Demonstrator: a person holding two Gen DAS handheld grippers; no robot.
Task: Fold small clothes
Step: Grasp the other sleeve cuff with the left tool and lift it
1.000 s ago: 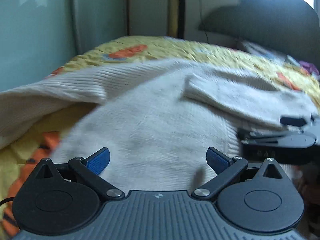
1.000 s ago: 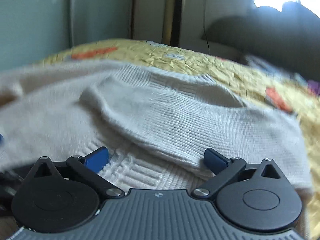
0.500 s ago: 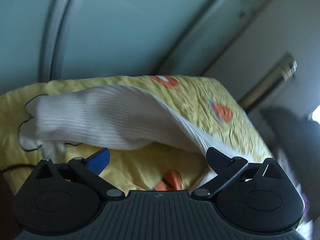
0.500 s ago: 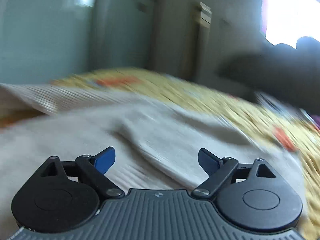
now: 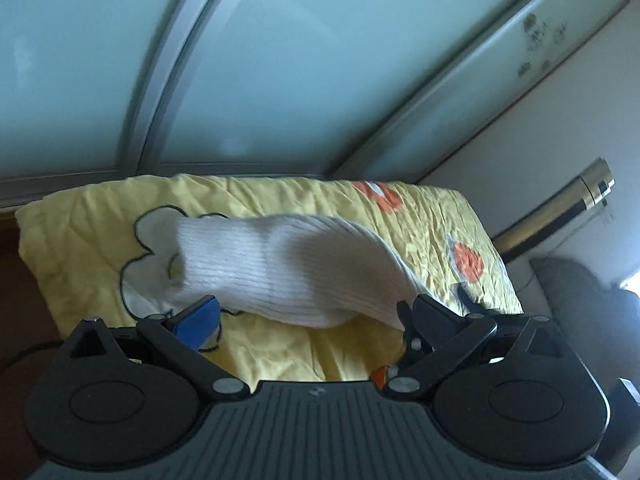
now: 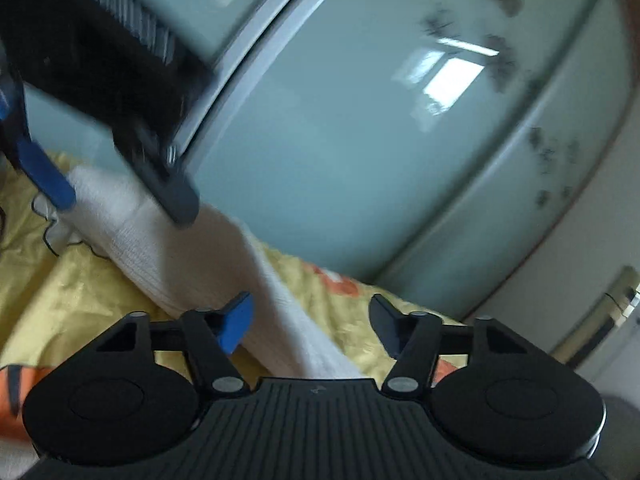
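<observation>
A cream ribbed knit sweater lies on a yellow quilt. Its left sleeve [image 5: 288, 268] stretches across the quilt [image 5: 280, 200] in the left wrist view. My left gripper [image 5: 310, 314] is open, its jaws on either side of the sleeve's near part, just above it. In the right wrist view the same sleeve [image 6: 192, 252] runs from upper left down between my open right gripper [image 6: 308, 318]. The left gripper [image 6: 120, 196] shows there at upper left, open over the sleeve's cuff end.
Frosted sliding wardrobe doors [image 5: 280, 72] rise just behind the bed. The quilt's edge [image 5: 36, 240] drops to a dark floor at left. A gold and black post [image 5: 560, 208] stands at right, with a dark pillow [image 5: 580, 300] beyond.
Both grippers have left the sweater's body and swung left to the outstretched sleeve, tilting up toward the wardrobe. Both stay open.
</observation>
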